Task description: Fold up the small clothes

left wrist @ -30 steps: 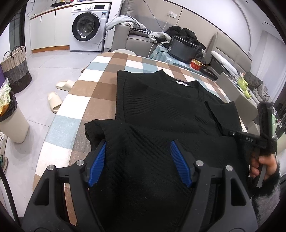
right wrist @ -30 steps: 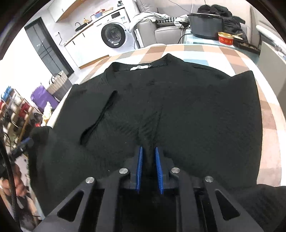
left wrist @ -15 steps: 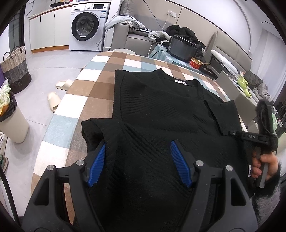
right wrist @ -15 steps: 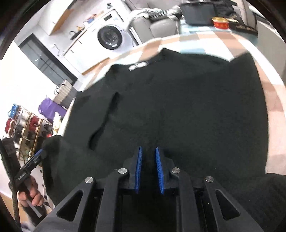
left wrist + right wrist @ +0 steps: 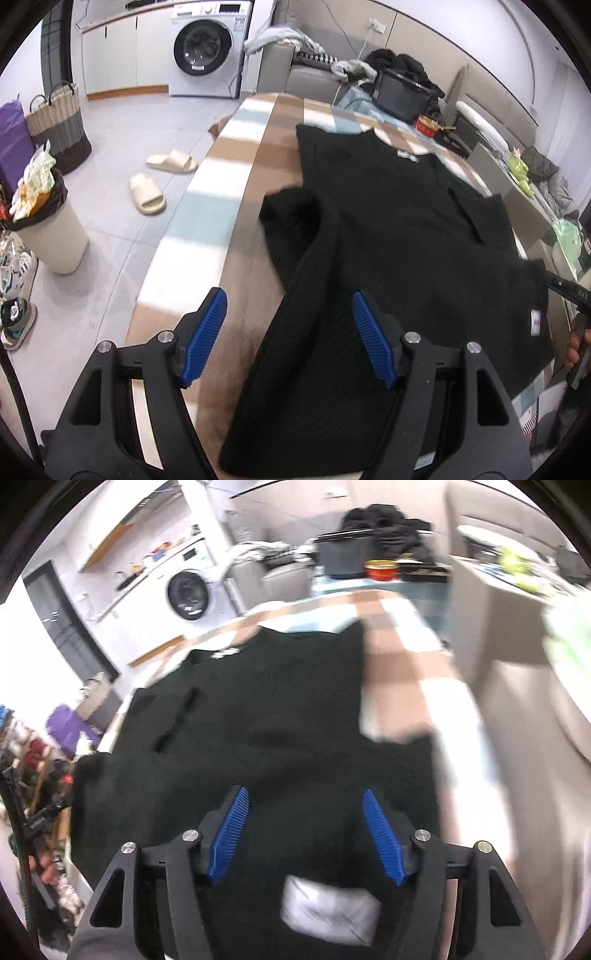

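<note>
Left wrist: left gripper (image 5: 288, 336) fingers wide over black sweater (image 5: 406, 236); right gripper (image 5: 308, 836) fingers opening, gripping nothing.

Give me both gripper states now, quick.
Left gripper: open, holding nothing.
Right gripper: jaws opening over the black top, pads clear of it.

Black ribbed sweater (image 5: 388, 229) on brown, white, blue checked tablecloth (image 5: 221, 192).

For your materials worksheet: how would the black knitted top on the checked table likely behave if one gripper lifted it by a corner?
The black knitted top would probably droop: its folded sleeve already lies limp. The ribbed knit looks grippy, so slipping seems unlikely.
</note>
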The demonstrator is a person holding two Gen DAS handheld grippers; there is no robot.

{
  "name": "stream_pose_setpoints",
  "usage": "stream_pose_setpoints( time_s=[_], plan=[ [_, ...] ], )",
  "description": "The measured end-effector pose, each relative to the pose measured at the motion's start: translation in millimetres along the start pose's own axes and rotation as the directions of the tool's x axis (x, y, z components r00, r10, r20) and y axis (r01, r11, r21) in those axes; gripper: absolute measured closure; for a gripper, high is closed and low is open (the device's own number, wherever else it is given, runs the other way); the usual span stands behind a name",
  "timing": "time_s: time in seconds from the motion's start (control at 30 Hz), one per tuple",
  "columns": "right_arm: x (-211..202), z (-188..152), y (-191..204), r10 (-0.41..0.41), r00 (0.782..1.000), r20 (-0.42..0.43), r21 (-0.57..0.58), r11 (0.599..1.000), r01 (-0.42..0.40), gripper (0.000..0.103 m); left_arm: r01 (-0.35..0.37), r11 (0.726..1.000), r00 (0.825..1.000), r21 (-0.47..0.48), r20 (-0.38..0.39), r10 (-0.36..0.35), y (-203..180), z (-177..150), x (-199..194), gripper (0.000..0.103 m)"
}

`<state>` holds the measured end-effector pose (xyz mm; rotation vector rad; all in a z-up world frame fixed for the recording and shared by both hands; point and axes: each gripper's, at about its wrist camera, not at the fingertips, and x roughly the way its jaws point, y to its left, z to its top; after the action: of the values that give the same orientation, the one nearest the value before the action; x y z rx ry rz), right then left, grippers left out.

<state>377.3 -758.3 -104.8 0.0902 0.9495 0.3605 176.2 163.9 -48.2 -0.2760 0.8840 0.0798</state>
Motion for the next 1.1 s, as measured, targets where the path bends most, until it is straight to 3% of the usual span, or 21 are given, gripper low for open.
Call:
stream_pose_setpoints(
  time_s=[0.3, 0.33, 0.37, 0.47, 0.63, 0.9, 0.93, 1.0, 1.1],
  plan=[
    [-31, -52, -43, -0.045, 0.998, -0.035, 0.071, 0.996, 0.047, 0.036, 0.005, 0.999, 0.997, 0.045, -0.082, -0.002, -1, -25, 12, 0.035],
    [-29, -53, -44, -0.044, 0.998, -0.036, 0.071, 0.996, 0.047, 0.036, 0.008, 0.999, 0.996, 0.046, -0.088, -0.004, -2, -26, 14, 0.041],
    [-30, -56, -46, -0.046, 0.998, -0.038, 0.075, 0.996, 0.048, 0.036, 0.026, 0.999, 0.995, 0.041, -0.093, -0.022, -3, -27, 15, 0.054],
    [-33, -60, -52, -0.055, 0.998, -0.044, 0.084, 0.995, 0.059, 0.036, 0.075, 0.997, 0.995, 0.03, -0.074, -0.073, -5, -30, 11, 0.077],
    [-29, -63, -62, -0.061, 0.997, -0.057, 0.091, 0.994, 0.066, 0.035, 0.102, 0.995, 0.995, 0.02, -0.022, -0.101, -7, -29, 0, 0.092],
    [-11, -54, -67, -0.075, 0.995, -0.06, 0.066, 0.995, 0.079, 0.035, 0.119, 0.993, 0.993, -0.001, 0.006, -0.119, -5, -28, -7, 0.096],
    [-11, -54, -64, -0.07, 0.996, -0.057, 0.047, 0.996, 0.072, 0.04, 0.119, 0.993, 0.993, 0.0, 0.006, -0.119, -5, -29, -7, 0.096],
    [-9, -57, -57, -0.067, 0.996, -0.062, -0.006, 0.998, 0.067, 0.082, 0.123, 0.992, 0.992, -0.001, 0.004, -0.123, -6, -28, -5, 0.096],
    [-12, -57, -54, -0.038, 0.998, -0.059, -0.014, 0.999, 0.037, 0.096, 0.128, 0.992, 0.992, 0.004, 0.016, -0.128, -8, -26, -6, 0.1]
  ],
)
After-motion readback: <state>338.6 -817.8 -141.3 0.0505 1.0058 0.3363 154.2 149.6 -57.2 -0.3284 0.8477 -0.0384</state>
